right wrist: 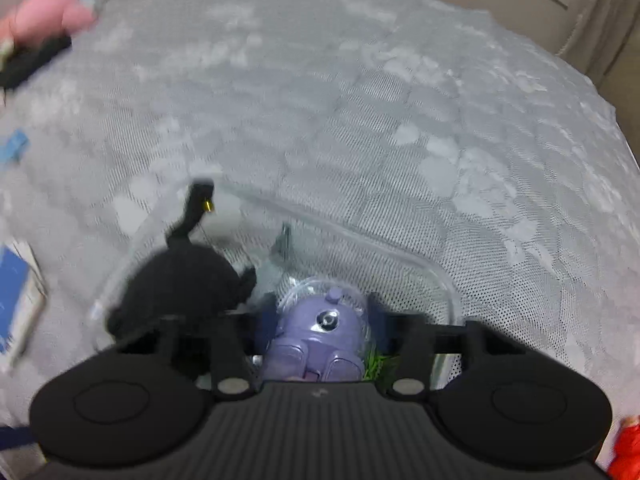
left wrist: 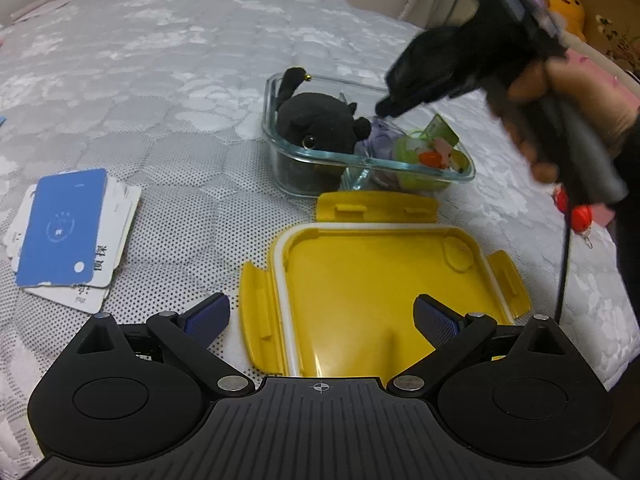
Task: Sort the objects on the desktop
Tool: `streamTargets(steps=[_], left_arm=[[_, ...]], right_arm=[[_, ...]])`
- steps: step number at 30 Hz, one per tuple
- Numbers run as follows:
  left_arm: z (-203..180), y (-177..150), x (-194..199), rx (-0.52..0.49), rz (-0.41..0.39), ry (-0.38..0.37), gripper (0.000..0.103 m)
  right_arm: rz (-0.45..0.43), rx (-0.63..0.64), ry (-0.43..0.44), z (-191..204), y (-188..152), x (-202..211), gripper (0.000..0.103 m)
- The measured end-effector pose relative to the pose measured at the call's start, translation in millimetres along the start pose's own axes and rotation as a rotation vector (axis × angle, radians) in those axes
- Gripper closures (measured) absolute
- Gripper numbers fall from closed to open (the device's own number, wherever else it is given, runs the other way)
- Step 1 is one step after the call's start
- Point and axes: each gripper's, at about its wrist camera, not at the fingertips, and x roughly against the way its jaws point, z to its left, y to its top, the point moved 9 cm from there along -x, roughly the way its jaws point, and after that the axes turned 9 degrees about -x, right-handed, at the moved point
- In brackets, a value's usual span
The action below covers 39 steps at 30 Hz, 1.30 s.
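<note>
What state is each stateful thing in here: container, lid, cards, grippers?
Glass container: open, holding toys.
Yellow lid: off, lying inside-up on the bedspread.
Cards: stacked loosely.
Left gripper: open, empty.
Right gripper: shut on purple toy.

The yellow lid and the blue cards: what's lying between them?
Nothing: only bare grey quilt separates the yellow lid from the blue cards, seen in the left wrist view.

Left wrist view low over yellow lid (left wrist: 384, 280); right close above shared glass container (left wrist: 280, 148).
</note>
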Motion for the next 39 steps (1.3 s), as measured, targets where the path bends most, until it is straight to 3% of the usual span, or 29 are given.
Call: streamTargets(steps=[3,4,5,6,7,10,12,13,16,18,24,27,28,29,33,34,39], left_arm=[[-4.9,0.2,2.2,-0.011,-0.004,-0.002,0.002],[-6.6,0.3,3.0,-0.015,-0.005,-0.003,0.002],[-8.2,0.3,3.7,-0.018,-0.006,-0.003,0.002],[-9.8,0.4,4.5,-0.022,-0.008,-0.004,0.002],[-11.9,0.2,5.9,-0.028,-0.009,-0.004,0.002],[-16.8,-0.4,8.9,-0.054,-0.012,-0.003,0.002],[-17.9,0.0,9.0,-0.062,-0.014,-0.001,0.002],[-17.7,0.1,8.2,-0.061,-0.014,-0.004,0.002],[-14.9,-0.1,4.1,-0.049,-0.005,-0.008,0.002],[-12.1,-1.0,1.7,-0.044,0.0,-0.006,0.002],[-5.3,-0.6,-0.9,-0.02,0.002,-0.003,0.002],[-7.3,-0.2,-0.9,-0.023,0.0,0.006,0.002],[-8.1,0.0,-0.6,-0.025,0.0,0.01,0.002],[-8.8,0.0,-0.4,-0.027,0.0,0.013,0.002],[-11.0,-1.1,5.5,-0.03,-0.008,0.002,0.002],[-10.7,-0.8,6.2,-0.031,-0.01,0.006,0.002],[-10.8,0.0,4.9,-0.026,-0.004,0.008,0.002]], right_arm=[[-0.032,-0.018,0.045,-1.6,9.3,20.5,0.1],[-0.025,-0.015,0.025,-3.4,8.9,21.7,0.09],[-0.004,-0.008,0.004,-4.8,5.9,19.6,0.066],[0.013,0.003,-0.007,-5.0,2.7,16.5,0.054],[0.024,0.017,-0.01,-4.6,-0.4,12.2,0.049],[0.085,0.053,-0.002,-0.9,-12.0,-3.3,0.051],[0.134,0.06,0.025,3.3,-17.4,-12.1,0.041],[0.164,0.078,0.021,5.8,-21.0,-18.0,0.028],[0.153,0.217,-0.071,16.2,-27.5,-34.8,0.03],[0.14,0.19,-0.085,16.4,-25.8,-38.1,0.032],[0.071,-0.007,0.06,-4.2,-14.6,-12.9,0.038],[-0.024,-0.133,0.173,-12.0,-5.7,10.7,0.074],[-0.048,-0.168,0.196,-15.0,-3.7,15.9,0.091],[-0.052,-0.191,0.214,-17.0,-3.2,17.1,0.094],[-0.038,-0.185,0.204,-18.7,-5.9,17.0,0.09],[-0.039,-0.172,0.192,-18.4,-6.0,19.4,0.084],[-0.09,-0.141,0.163,-22.2,-13.6,37.6,0.078]])
